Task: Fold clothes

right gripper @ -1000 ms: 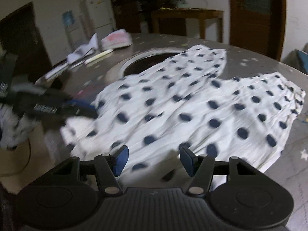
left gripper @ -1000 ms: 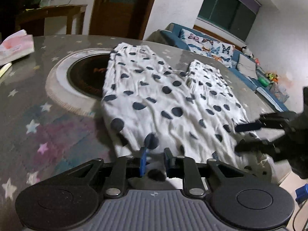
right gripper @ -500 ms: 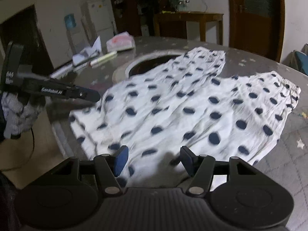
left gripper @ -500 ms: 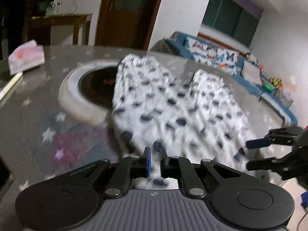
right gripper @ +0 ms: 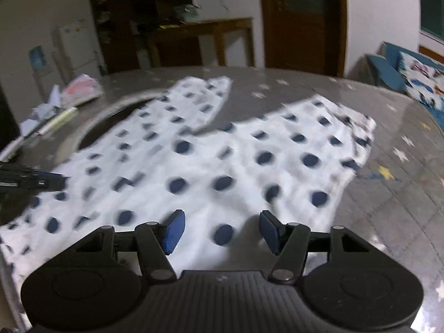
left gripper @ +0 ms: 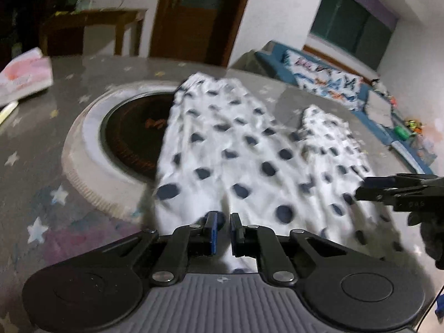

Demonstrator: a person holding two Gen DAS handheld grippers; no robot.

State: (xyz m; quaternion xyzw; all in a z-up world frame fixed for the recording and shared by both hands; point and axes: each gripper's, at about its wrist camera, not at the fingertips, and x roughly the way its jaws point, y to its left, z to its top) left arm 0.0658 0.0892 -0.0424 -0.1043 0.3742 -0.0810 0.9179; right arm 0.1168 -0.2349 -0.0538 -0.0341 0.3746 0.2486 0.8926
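Left wrist view: left gripper [left gripper: 223, 229] at bottom centre, jaws nearly together, pinching a ridge of the white polka-dot trousers [left gripper: 249, 166] that rises between the pads. A second ago the jaws stood a little wider at the same hem; they have narrowed onto the cloth. Trousers lie spread across the frame centre on the grey star-pattern table [left gripper: 41, 194], their left edge overlapping the round recessed burner [left gripper: 130, 136] at centre left. Right gripper [left gripper: 360, 190] enters from the right edge over the right part of the trousers; earlier it sat lower in the frame. Pink tissue pack [left gripper: 25, 79] at upper left. Picture is motion-blurred.

Right wrist view: right gripper [right gripper: 220, 231] at bottom centre, fingers wide apart, nothing between them, hovering above the trousers [right gripper: 222, 166], same spread as a second ago. Cloth fills more of the frame centre than before. Left gripper [right gripper: 59, 181] shows at the left edge, lower than half a second ago.
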